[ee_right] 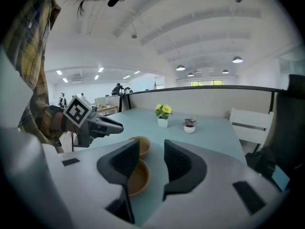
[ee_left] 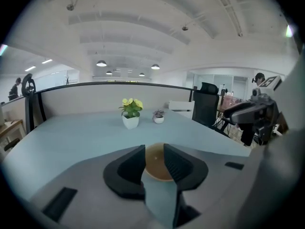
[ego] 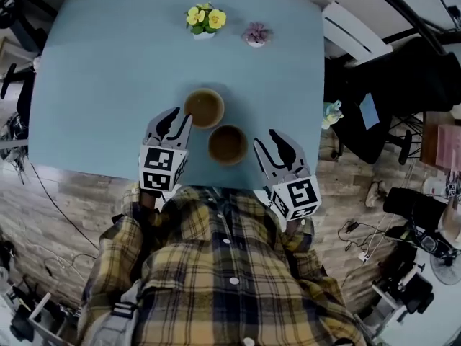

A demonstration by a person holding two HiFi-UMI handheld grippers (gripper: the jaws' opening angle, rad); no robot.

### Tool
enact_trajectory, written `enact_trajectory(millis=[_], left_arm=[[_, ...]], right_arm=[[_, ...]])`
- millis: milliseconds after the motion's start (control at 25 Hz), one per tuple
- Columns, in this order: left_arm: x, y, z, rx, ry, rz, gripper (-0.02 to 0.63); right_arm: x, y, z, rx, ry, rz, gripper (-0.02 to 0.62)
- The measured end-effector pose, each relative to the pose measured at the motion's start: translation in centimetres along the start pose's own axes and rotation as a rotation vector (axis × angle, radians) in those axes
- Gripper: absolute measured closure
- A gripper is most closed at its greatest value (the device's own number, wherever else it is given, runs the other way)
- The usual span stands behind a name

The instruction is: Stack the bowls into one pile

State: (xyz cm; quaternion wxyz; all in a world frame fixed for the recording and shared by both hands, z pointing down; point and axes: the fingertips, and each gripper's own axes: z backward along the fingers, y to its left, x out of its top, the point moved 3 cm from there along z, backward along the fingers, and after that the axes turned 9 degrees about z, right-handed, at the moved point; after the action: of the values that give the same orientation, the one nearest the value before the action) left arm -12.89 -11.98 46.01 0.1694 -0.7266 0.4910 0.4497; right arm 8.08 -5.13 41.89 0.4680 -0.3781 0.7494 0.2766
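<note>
Since both bowls look stiff, shallow and fairly light, with smooth and perhaps slippery walls, I judge each is best pinched at its rim, one pad inside and one outside. On the table the far bowl sits with the near bowl just beside it at its 5 o'clock. The left claw, jaws narrowly apart and empty, stands at the far bowl's 8 o'clock. The right claw, wider and empty, stands at the near bowl's 3 o'clock. Only the head view shows both bowls whole; the left gripper view frames one bowl beyond its jaws
</note>
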Motion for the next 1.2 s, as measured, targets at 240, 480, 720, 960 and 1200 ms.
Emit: enact_trajectory(millis=[240,480,720,960,1200], left_arm=[[-0.6,1.5,-3.8,-0.012,0.075,-0.01,0.457],[-2.0,2.5,-6.4,-0.022,0.143,0.007,0.456],[-3.0,3.3,-7.9,-0.024,0.174,0.079,0.472],[-3.7,3.5,-8.4,-0.034,0.191,0.116,0.509],[-3.9,3.4,-8.4,-0.037,0.188,0.119,0.577]], right_arm=[[-0.1,-0.7,2.1,-0.049,-0.038,-0.087,0.434],[-0.6,-1.0,3.2,-0.08,-0.051,-0.143,0.436],[-1.4,-1.4,4.1,-0.121,-0.051,-0.182,0.459],[-2.0,-1.6,4.9,-0.151,-0.043,-0.191,0.526],[-2.0,-1.3,5.2,-0.156,-0.042,-0.184,0.576]])
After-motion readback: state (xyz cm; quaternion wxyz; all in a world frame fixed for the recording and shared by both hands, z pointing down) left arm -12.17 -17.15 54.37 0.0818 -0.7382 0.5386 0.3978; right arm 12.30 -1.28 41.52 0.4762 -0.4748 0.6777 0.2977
